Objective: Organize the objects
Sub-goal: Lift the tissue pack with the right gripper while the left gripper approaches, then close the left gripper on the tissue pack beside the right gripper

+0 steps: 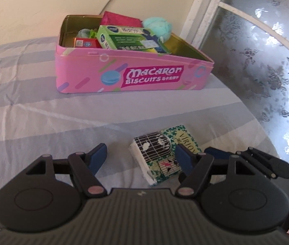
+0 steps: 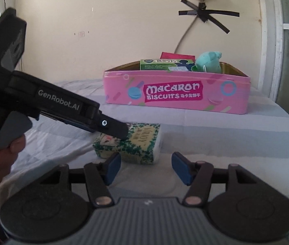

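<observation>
Fingers of both my grippers, left (image 1: 140, 156) and right (image 2: 146, 168), stand apart w/ nothing clamped. Tissue pack (image 1: 160, 153) lies on bed just ahead, pink tin (image 1: 132, 69) beyond it. Risk: both closing on pack, fingers collide.

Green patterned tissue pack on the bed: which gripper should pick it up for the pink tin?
Left, probably. The left gripper already has the green patterned tissue pack between its open jaws; the right gripper sits short of it, pack off-centre.
</observation>
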Available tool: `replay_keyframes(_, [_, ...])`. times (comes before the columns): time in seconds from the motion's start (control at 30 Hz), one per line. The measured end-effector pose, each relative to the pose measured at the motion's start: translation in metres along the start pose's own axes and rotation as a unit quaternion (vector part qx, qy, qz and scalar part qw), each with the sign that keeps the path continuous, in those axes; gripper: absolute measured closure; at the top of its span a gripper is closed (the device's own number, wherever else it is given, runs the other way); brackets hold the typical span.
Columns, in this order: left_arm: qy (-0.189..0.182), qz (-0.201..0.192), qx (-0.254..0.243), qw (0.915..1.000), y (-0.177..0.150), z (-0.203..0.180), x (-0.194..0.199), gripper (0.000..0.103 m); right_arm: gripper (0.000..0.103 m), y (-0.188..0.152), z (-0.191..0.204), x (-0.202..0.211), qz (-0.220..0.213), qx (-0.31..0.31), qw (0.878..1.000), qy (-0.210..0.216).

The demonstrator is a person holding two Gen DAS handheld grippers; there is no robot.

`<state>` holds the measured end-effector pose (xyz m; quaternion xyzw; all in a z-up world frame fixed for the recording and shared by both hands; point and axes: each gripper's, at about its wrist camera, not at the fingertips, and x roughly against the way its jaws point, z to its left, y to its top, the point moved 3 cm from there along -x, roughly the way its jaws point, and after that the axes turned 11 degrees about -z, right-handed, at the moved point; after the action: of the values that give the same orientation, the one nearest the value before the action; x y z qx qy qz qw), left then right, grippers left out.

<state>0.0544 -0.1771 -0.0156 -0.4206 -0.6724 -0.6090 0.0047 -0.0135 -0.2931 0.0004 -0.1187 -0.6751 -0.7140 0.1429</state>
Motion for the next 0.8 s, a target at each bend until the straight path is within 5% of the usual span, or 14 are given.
replay_keyframes(0.17, [0.008, -0.004, 0.002, 1.0000, 0.000, 0.000, -0.001, 0.034, 0.043, 0.001, 0.004, -0.008, 0.013, 0.006, 1.000, 0.016])
replay_keyframes(0.4, [-0.002, -0.016, -0.006, 0.9998, 0.001, -0.003, 0.001, 0.060, 0.070, 0.000, 0.015, -0.009, 0.005, 0.019, 1.000, 0.016])
replay_keyframes(0.8, [0.017, -0.042, -0.049, 0.9978, -0.003, -0.009, 0.011, 0.063, 0.074, -0.003, 0.028, -0.005, -0.008, 0.011, 1.000, 0.007])
